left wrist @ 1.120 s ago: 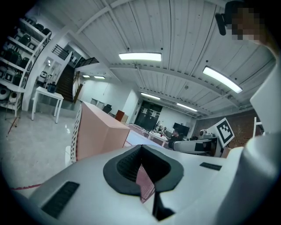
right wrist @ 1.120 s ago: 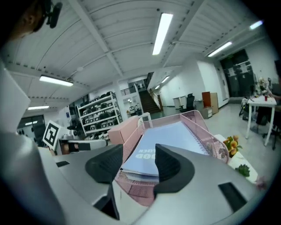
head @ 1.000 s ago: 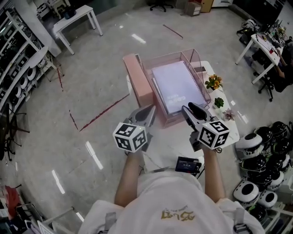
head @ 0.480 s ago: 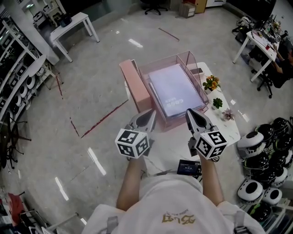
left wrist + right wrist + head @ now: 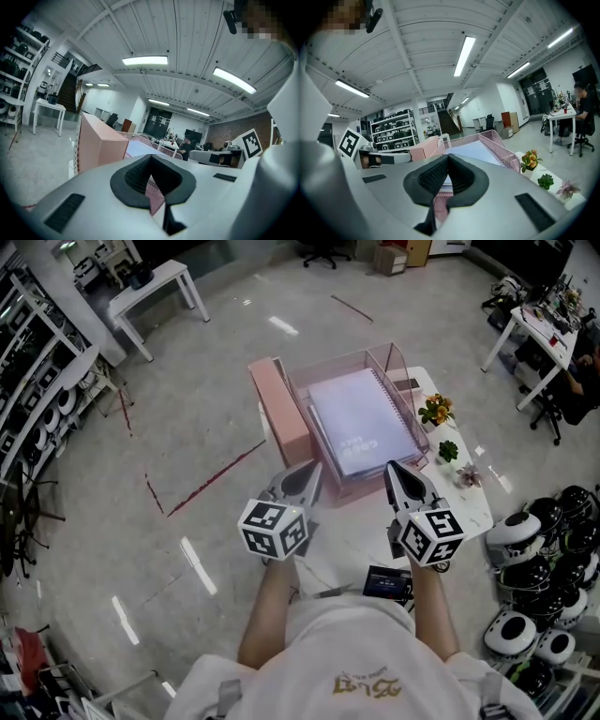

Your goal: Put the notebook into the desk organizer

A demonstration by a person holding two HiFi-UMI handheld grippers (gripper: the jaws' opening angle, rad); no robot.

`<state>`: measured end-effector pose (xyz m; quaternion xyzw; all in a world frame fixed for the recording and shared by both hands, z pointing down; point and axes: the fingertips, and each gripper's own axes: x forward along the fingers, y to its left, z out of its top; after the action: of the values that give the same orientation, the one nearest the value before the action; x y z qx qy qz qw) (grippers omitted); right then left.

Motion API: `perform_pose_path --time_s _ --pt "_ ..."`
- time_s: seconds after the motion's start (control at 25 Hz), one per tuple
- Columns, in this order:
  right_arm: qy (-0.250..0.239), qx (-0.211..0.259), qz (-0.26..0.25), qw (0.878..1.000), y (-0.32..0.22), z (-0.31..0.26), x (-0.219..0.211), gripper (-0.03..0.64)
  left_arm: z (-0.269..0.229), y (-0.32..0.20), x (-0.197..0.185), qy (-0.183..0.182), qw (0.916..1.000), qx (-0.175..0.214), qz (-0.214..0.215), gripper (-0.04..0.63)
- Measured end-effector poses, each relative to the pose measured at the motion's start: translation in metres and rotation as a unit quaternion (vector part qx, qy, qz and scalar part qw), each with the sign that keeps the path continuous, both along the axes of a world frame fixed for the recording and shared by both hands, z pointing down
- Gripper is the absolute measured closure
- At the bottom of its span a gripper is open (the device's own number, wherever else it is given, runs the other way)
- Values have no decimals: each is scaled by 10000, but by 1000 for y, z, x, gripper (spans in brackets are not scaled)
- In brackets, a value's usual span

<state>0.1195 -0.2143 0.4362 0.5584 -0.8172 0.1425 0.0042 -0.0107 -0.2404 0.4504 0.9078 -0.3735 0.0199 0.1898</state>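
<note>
A lavender spiral notebook (image 5: pixel 364 420) lies flat inside the pink mesh desk organizer (image 5: pixel 323 390), which stands on a small white table. Both grippers hover just in front of the organizer's near edge, apart from it. My left gripper (image 5: pixel 302 482) is shut with nothing in it and points at the organizer's front left corner. My right gripper (image 5: pixel 398 479) is shut and empty too, at the front right. In the left gripper view the organizer's solid pink side (image 5: pixel 98 145) rises past the closed jaws. In the right gripper view the notebook (image 5: pixel 473 152) and the mesh wall (image 5: pixel 506 157) show beyond the closed jaws.
Small potted plants stand along the white table's (image 5: pixel 473 507) right edge: orange flowers (image 5: pixel 437 410), a green succulent (image 5: pixel 449 450) and a pink flower (image 5: pixel 468 474). Several helmets (image 5: pixel 534 549) lie on the floor at right. A white desk (image 5: pixel 155 287) stands far back left.
My right gripper's jaws were spread a second ago and have closed on nothing. Both grippers have stayed in front of the organizer, and the notebook has not moved.
</note>
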Motion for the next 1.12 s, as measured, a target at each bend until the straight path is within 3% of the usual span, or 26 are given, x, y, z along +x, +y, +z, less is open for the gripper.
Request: perform_pose_path --time_s 1.12 --pt "91 -139 -14 9999 6 9 9 606 1 3 8 -36 10000 -34 -21 579"
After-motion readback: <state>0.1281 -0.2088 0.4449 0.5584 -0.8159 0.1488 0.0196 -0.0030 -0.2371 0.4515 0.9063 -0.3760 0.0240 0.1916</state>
